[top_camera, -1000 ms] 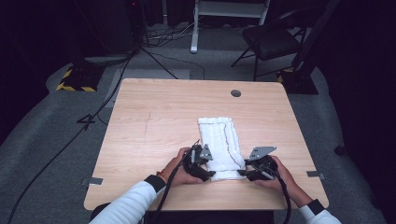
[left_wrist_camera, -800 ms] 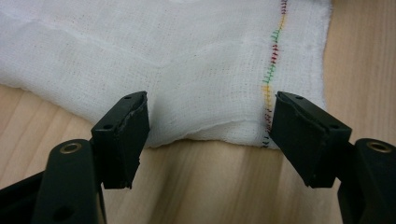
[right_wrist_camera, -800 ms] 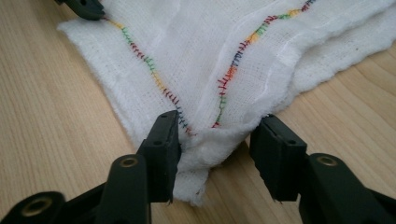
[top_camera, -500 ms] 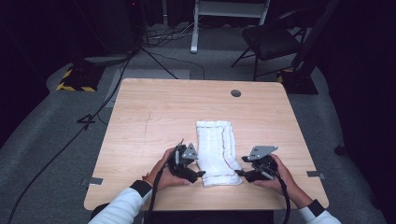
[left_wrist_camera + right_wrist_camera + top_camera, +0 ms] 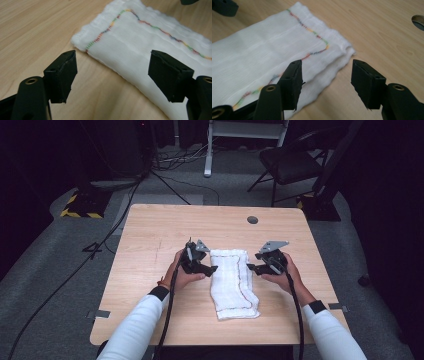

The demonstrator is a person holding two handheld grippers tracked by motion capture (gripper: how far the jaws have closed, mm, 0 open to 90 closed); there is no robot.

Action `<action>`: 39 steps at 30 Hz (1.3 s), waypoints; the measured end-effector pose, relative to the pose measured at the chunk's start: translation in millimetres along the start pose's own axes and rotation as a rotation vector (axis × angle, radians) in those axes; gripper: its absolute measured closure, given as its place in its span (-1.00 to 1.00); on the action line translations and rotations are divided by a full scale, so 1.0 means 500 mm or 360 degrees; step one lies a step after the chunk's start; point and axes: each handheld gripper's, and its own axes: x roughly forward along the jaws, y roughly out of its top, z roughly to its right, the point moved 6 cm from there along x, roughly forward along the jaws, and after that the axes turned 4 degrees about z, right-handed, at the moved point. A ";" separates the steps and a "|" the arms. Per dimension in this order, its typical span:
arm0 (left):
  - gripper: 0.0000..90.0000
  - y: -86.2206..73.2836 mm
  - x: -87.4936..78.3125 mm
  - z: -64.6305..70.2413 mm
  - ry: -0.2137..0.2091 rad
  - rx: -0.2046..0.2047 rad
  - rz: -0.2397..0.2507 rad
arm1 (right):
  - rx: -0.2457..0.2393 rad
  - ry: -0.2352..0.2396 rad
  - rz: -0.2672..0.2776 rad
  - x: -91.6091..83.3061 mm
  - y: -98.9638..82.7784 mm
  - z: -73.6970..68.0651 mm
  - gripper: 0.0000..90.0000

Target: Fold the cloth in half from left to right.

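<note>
A folded white towel [image 5: 234, 282] lies lengthwise on the wooden worktop [image 5: 150, 230], flanked at its far end by the left gripper [image 5: 210, 268] and right gripper [image 5: 251, 267]. Both sets of jaws, which have just been shifting, stand open and empty, level, pointing inward at the cloth. The fold looks half done; next, each must pinch a far corner.

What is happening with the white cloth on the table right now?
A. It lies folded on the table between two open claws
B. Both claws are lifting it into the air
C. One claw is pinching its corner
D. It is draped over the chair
A: the folded white cloth lies flat on the table, with the left claw and right claw open on either side, neither gripping it.
</note>
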 end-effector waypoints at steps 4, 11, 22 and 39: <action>-0.48 0.015 0.041 -0.025 0.0048 -0.0057 -0.0030 | 0.0053 -0.0037 -0.0018 0.045 0.014 0.026 -0.01; -0.48 0.018 0.090 -0.055 0.0103 -0.0109 -0.0097 | 0.0152 -0.0057 -0.0051 0.096 0.021 0.052 -0.01; -0.60 0.012 0.114 -0.060 0.0078 -0.0119 -0.0080 | 0.0268 -0.0009 -0.0109 0.136 0.014 0.062 0.10; 0.73 0.037 0.121 -0.058 -0.0106 -0.0034 -0.0076 | 0.0228 -0.0008 -0.0088 0.136 0.029 0.053 0.84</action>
